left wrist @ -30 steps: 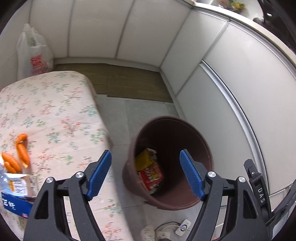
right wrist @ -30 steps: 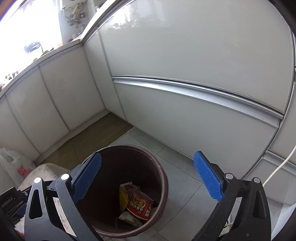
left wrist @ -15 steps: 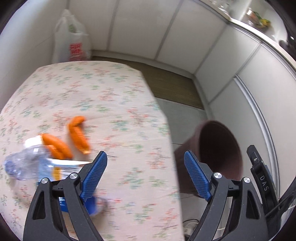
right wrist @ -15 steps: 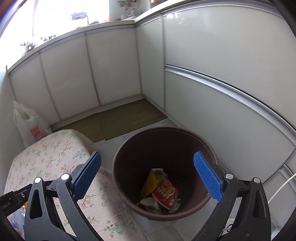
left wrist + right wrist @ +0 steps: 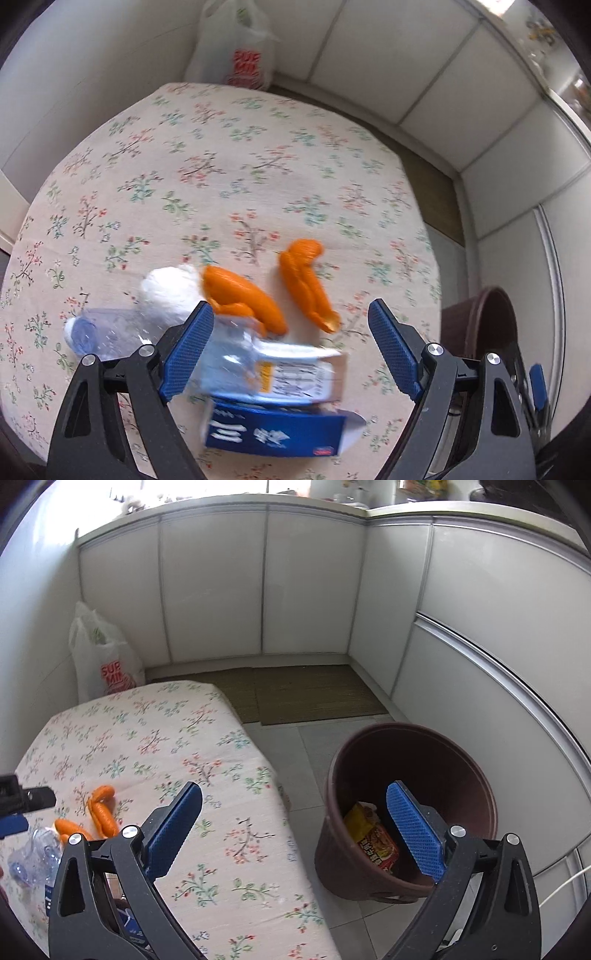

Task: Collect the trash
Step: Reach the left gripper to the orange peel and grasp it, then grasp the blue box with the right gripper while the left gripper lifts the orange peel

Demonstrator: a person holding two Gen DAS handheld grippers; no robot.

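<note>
Your left gripper [image 5: 290,349] hangs wide open over the pile of trash on the table [image 5: 229,177], nothing between the pads, and the right gripper [image 5: 295,829] is spread empty too, straddling the table's right edge and the brown bin [image 5: 410,812] on the floor. Watch that pile near the table's near edge: the blue carton [image 5: 273,430], the white box [image 5: 295,376] and the clear bottle [image 5: 107,334] overlap, so I'd say a careless close could pinch two things or squirt the bottle sideways. The orange peels [image 5: 273,288] lie just behind, thin and curled; they'd likely slip from flat pads. The white wad [image 5: 170,291] touches the bottle. Carry anything loose to the bin and you risk dropping it on the floor.
</note>
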